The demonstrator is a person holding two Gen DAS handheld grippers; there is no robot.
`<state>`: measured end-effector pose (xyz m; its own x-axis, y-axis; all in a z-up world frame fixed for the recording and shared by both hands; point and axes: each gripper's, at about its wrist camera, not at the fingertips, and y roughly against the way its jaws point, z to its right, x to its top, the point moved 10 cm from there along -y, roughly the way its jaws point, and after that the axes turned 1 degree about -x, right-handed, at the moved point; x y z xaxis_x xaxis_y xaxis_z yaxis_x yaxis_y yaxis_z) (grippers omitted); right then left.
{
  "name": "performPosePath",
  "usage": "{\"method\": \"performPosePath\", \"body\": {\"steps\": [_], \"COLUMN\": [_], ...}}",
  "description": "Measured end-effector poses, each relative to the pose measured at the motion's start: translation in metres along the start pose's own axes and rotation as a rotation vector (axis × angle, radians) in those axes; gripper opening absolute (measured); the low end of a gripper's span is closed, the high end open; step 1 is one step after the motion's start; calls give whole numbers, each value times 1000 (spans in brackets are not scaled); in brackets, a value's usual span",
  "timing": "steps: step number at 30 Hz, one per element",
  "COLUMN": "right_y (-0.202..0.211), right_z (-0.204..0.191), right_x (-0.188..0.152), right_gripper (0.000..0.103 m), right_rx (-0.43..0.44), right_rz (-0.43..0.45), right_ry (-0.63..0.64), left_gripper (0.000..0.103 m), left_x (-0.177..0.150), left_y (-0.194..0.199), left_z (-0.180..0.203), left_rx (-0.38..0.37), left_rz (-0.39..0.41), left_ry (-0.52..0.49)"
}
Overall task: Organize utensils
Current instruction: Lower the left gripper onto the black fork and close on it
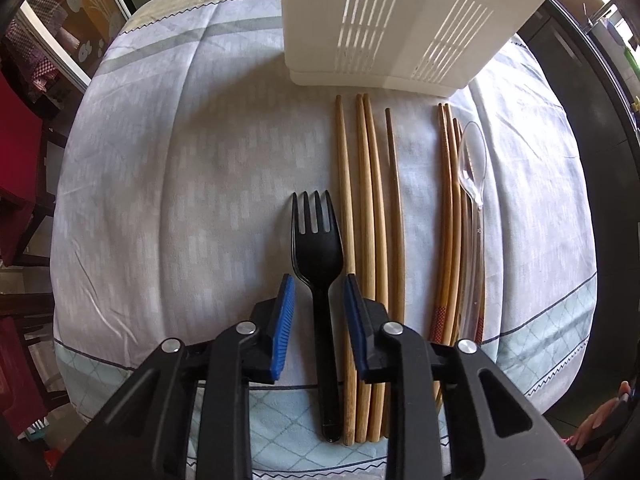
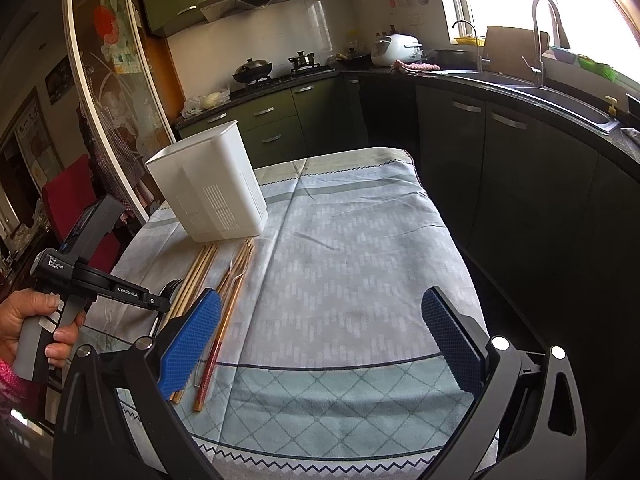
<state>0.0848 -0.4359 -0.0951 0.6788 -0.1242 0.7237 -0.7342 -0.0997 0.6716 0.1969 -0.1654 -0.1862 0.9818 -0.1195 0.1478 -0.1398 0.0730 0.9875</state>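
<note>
A black plastic fork (image 1: 318,248) lies on the tablecloth, tines pointing away. My left gripper (image 1: 319,284) is open, its blue pads on either side of the fork's neck with a small gap each side. Several wooden chopsticks (image 1: 370,216) lie to the right of the fork, then a redder set (image 1: 450,216) with a clear plastic spoon (image 1: 474,168) on it. A white slotted utensil holder (image 1: 384,24) stands beyond them. My right gripper (image 2: 320,320) is wide open and empty above bare cloth; its view shows the holder (image 2: 212,196), the chopsticks (image 2: 224,292) and the left gripper (image 2: 160,300).
The table (image 2: 360,240) wears a pale blue patterned cloth with edges near on all sides. A red chair (image 2: 76,200) and a glass door stand to the left. Dark kitchen cabinets (image 2: 520,168) and a sink counter run along the right.
</note>
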Motion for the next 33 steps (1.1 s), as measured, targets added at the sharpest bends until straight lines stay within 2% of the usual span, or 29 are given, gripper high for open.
{"method": "performPosePath", "body": {"steps": [1, 3, 9, 18, 22, 25, 29, 33], "right_y": [0, 0, -3, -4, -11, -17, -34, -58], "right_z": [0, -1, -9, -21, -27, -35, -52, -78], "right_x": [0, 0, -1, 0, -1, 2, 12, 18], "right_gripper": [99, 99, 99, 99, 99, 99, 99, 99], "right_rx": [1, 1, 7, 9, 10, 25, 100, 237], "right_rz": [1, 3, -7, -7, -22, -47, -122, -240], "right_ry": [1, 4, 22, 52, 64, 79, 70, 22], "left_gripper": [13, 8, 9, 11, 9, 9, 9, 9], "left_x": [0, -5, -7, -16, -14, -10, 1, 6], "left_y": [-1, -4, -8, -9, -11, -10, 10, 32], "left_z": [3, 6, 8, -9, -13, -13, -21, -32], "left_rx": [5, 4, 13, 4, 36, 12, 29, -20], "left_rz": [-5, -22, -1, 3, 18, 29, 135, 183], "left_ry": [-5, -10, -2, -3, -32, -17, -16, 2]}}
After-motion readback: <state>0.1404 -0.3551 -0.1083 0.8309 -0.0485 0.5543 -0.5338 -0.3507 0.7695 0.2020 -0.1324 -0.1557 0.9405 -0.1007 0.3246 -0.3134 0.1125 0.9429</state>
